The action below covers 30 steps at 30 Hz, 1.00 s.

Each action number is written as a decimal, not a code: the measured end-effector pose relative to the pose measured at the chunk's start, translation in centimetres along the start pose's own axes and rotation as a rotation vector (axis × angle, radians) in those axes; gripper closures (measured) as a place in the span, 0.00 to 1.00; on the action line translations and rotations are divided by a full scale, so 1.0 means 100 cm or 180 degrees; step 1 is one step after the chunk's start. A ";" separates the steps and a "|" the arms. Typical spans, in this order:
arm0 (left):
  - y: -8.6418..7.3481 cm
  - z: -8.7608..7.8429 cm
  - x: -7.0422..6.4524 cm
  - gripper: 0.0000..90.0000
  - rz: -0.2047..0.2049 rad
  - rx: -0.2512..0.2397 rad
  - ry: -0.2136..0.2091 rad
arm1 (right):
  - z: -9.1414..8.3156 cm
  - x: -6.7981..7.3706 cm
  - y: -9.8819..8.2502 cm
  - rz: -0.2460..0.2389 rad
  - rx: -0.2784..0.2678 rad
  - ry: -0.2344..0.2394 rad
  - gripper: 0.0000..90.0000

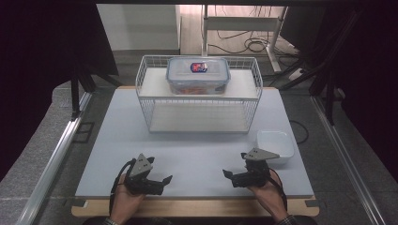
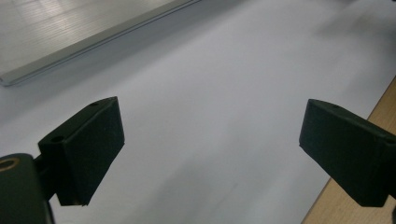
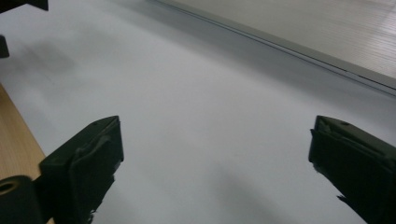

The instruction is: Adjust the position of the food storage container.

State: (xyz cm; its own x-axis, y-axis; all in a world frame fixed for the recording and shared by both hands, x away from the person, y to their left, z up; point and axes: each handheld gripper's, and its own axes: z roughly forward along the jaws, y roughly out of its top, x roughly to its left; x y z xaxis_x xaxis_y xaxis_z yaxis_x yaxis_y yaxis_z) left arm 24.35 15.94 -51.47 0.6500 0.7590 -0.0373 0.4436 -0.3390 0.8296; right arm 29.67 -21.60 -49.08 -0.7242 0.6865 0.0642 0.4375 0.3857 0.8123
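We hold left gripper (image 1: pixel 165 180) at 7 o'clock, right gripper (image 1: pixel 228 176) at 5 o'clock w/ jaws wide apart, both empty; white bowl (image 1: pixel 275 145) just beside right.

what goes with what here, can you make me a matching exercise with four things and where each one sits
Things:
1. lidded box
2. white dish
3. left tongs
4. wire rack

Places:
A. on the mat, right of the rack's front
B. middle of the mat, at the back
C. on the rack's top shelf
D. near edge of the mat, left side, open

Pairs: 1-C, 2-A, 3-D, 4-B
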 end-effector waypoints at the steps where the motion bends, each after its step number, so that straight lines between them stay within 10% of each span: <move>1: 0.000 0.000 0.000 0.07 -0.0009 0.0004 -0.0008 | 0.000 -0.001 0.001 0.0030 -0.0001 -0.0028 0.01; 11: -0.001 0.003 0.001 0.07 -0.0040 0.0021 -0.0029 | -0.015 -0.021 0.010 0.0182 0.0023 -0.0218 0.04; 30: -0.002 0.006 0.000 0.07 -0.0037 0.0072 -0.0031 | -0.064 -0.110 0.014 0.0383 -0.0017 -0.0802 0.91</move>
State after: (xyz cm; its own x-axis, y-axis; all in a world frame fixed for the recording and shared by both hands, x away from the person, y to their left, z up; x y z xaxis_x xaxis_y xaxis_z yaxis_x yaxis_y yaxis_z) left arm 24.69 15.67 -51.97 0.6507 0.7576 -0.0524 0.4648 -0.3427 0.8164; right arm 34.85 -32.54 -44.96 -0.5115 0.8592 0.0148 0.5092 0.2892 0.8106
